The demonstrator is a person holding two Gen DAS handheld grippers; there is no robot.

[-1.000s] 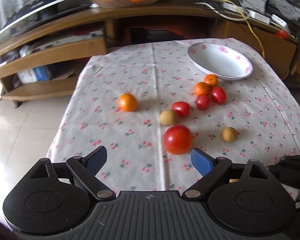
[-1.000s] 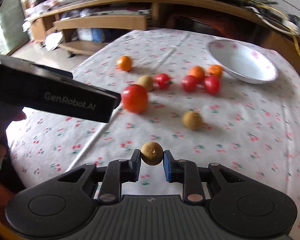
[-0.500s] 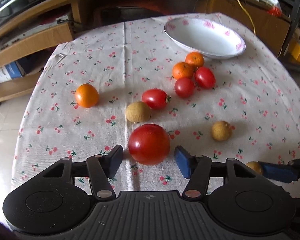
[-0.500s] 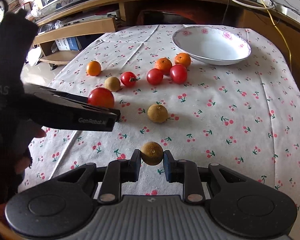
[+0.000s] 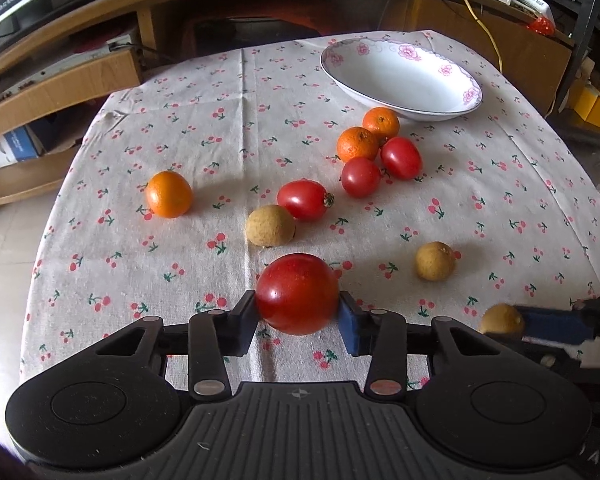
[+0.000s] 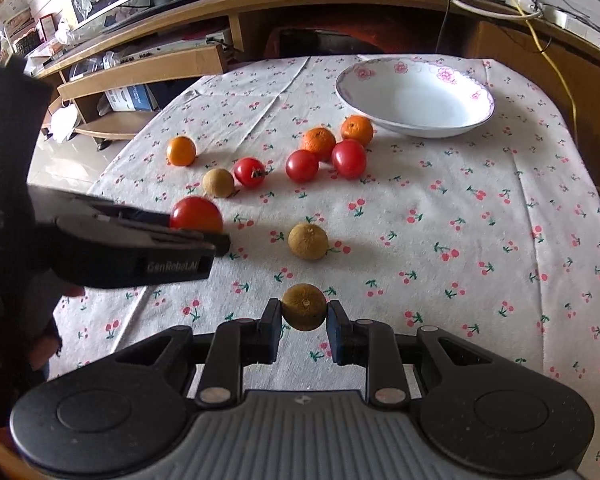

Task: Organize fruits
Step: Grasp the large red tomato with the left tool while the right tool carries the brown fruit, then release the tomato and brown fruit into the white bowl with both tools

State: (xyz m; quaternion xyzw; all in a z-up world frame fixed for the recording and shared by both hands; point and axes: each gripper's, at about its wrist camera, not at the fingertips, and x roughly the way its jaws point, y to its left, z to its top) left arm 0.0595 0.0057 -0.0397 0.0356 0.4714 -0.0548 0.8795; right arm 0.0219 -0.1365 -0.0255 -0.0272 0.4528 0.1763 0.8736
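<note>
Here, the left hand-held gripper (image 5: pixel 298 314) is clamped on a large red tomato (image 5: pixel 298 294) just above the table (image 5: pixel 180 128), while the right hand-held gripper (image 6: pixel 304 320) pinches a small brown fruit (image 6: pixel 304 306); the white bowl (image 6: pixel 414 98) sits far right, with loose fruit nearby.

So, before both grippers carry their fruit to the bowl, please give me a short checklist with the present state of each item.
1. Left gripper shut on the big tomato, pads at both its sides: ok.
2. Right gripper shut on the brown fruit: ok.
3. Bowl empty, room for fruit: ok.
4. Path to the bowl: loose fruit such as the second brown fruit lies between, so carry high: not ok at table level.
5. Fruit lifted clear of the tablecloth: cannot tell.
6. Grip strength enough for the carry: cannot tell.
</note>
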